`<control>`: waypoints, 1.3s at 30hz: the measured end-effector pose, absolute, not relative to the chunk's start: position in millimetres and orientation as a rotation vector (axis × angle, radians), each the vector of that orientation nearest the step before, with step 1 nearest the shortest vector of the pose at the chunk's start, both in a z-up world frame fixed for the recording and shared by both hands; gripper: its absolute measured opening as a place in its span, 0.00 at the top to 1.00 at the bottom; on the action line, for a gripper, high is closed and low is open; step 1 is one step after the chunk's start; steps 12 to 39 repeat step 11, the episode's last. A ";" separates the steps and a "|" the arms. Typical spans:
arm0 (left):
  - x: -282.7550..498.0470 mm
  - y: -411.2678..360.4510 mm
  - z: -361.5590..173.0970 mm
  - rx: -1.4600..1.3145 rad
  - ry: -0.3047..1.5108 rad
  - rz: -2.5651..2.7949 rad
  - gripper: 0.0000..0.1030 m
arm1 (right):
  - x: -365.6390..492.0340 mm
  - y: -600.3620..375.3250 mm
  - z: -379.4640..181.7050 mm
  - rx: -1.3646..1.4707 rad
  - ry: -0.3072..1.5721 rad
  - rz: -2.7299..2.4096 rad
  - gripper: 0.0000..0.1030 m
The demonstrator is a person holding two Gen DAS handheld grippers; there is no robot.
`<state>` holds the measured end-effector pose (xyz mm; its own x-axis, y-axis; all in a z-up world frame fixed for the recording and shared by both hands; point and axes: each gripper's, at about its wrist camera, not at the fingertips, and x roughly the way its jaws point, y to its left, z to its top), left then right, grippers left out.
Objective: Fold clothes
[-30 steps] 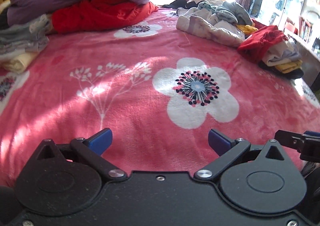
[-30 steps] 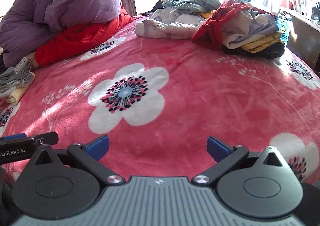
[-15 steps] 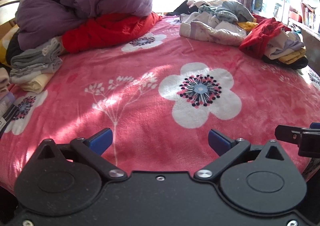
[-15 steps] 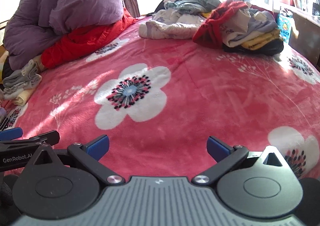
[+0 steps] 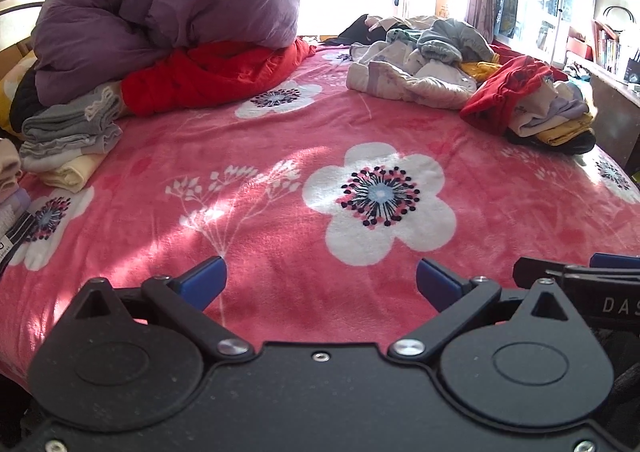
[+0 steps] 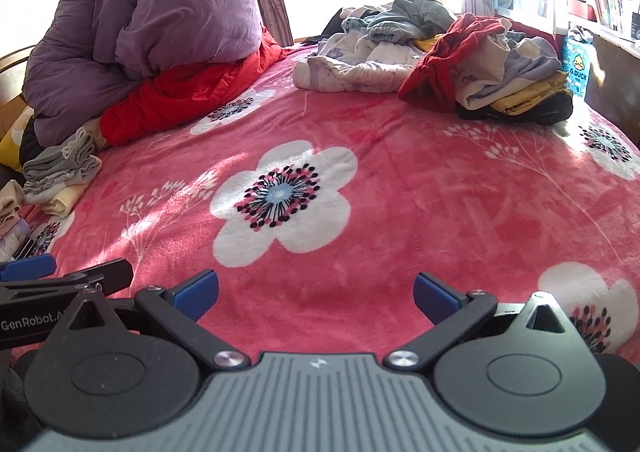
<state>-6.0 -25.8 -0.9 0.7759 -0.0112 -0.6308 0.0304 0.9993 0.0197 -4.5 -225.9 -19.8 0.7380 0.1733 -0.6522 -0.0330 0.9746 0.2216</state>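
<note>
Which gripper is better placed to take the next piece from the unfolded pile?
Probably the right gripper: it is open, and the pile lies to the far right.

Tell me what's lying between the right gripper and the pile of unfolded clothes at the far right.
Only bare pink floral blanket. In the right wrist view, nothing sits between the open right gripper and the unfolded pile.

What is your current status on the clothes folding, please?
Left gripper and right gripper open, empty. Unfolded clothes heap far right on pink floral blanket. Nothing in between.
</note>
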 end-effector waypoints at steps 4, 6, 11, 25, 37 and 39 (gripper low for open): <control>-11.4 -30.9 3.0 0.032 0.683 -0.035 0.00 | -8.3 -229.1 -15.7 0.210 0.726 0.115 0.00; -12.9 -31.7 4.6 0.035 0.684 -0.036 0.00 | -10.1 -230.7 -13.0 0.211 0.717 0.112 0.00; -14.8 -32.4 7.4 0.029 0.677 -0.030 0.00 | -11.7 -231.4 -7.6 0.213 0.701 0.116 0.00; -14.8 -32.4 7.4 0.029 0.677 -0.030 0.00 | -11.7 -231.4 -7.6 0.213 0.701 0.116 0.00; -14.8 -32.4 7.4 0.029 0.677 -0.030 0.00 | -11.7 -231.4 -7.6 0.213 0.701 0.116 0.00; -14.8 -32.4 7.4 0.029 0.677 -0.030 0.00 | -11.7 -231.4 -7.6 0.213 0.701 0.116 0.00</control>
